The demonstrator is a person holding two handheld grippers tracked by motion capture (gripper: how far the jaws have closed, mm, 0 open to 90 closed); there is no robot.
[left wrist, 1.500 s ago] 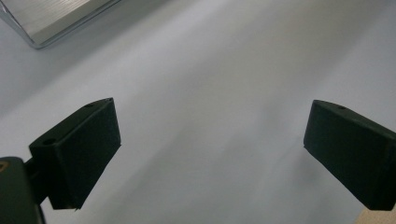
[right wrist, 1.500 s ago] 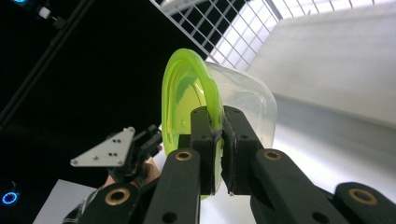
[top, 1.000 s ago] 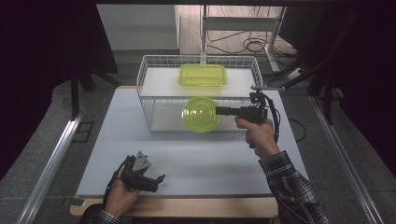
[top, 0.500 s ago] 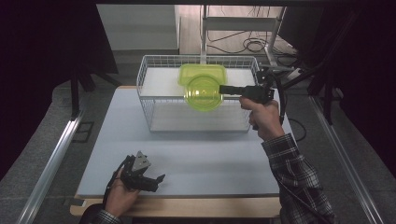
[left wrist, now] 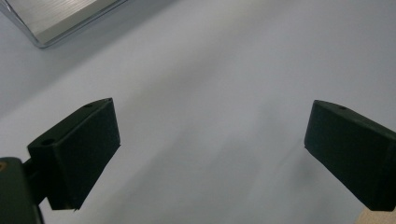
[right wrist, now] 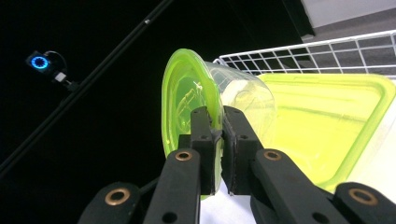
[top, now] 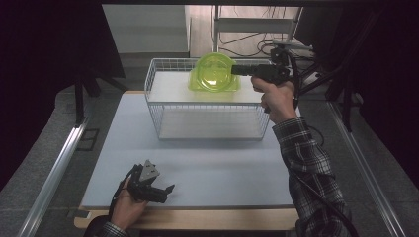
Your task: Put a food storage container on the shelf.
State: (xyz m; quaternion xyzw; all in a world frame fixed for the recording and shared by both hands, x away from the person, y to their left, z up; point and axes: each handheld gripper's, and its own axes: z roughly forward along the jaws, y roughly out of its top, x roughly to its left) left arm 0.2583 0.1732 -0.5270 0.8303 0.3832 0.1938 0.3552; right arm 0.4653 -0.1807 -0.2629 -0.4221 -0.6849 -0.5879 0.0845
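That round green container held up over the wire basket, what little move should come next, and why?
Probably a gentle lowering into the wire basket. The right claw is shut on the rim of the round green container, holding it on edge above the basket's far end, over the rectangular green container lying inside. Whether it should land on that one or beside it, I cannot tell. The left claw rests open near the table's front.
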